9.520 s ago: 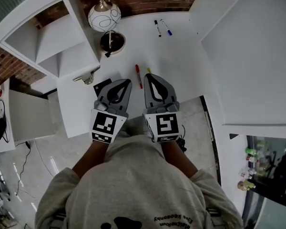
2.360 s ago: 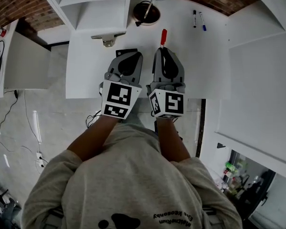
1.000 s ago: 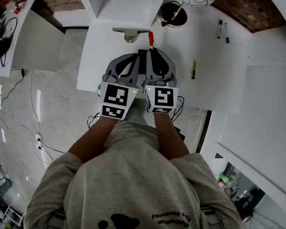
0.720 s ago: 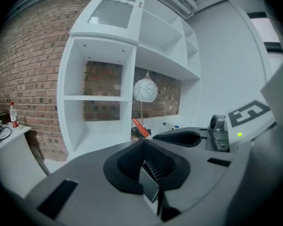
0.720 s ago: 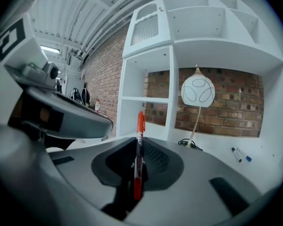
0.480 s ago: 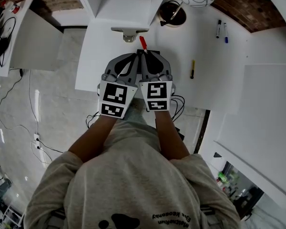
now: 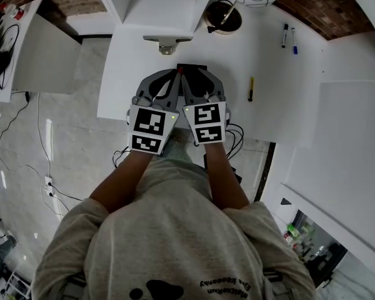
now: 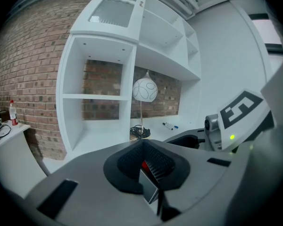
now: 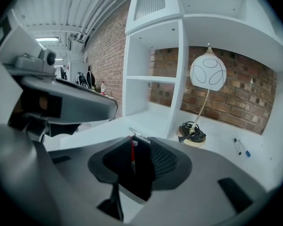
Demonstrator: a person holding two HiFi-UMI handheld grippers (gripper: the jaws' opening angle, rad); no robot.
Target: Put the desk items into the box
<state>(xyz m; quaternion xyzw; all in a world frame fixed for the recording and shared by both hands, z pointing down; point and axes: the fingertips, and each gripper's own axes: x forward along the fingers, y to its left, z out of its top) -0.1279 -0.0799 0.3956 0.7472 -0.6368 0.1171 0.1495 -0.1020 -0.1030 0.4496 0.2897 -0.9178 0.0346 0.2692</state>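
red marker (image 9: pixel 132 154) between right gripper (image 9: pixel 142 144) jaws

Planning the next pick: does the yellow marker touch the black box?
Apart. Head view shows bare white desk between the yellow marker and the black box.

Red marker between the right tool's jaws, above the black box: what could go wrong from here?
The right tool's jaws have just been opening, yet the red marker stands near upright between them. It could catch on a pad or the black box's rim and tip onto the desk. The left tool seems to grip the box by one wall, close beside, so pulling the right tool back might jog it.
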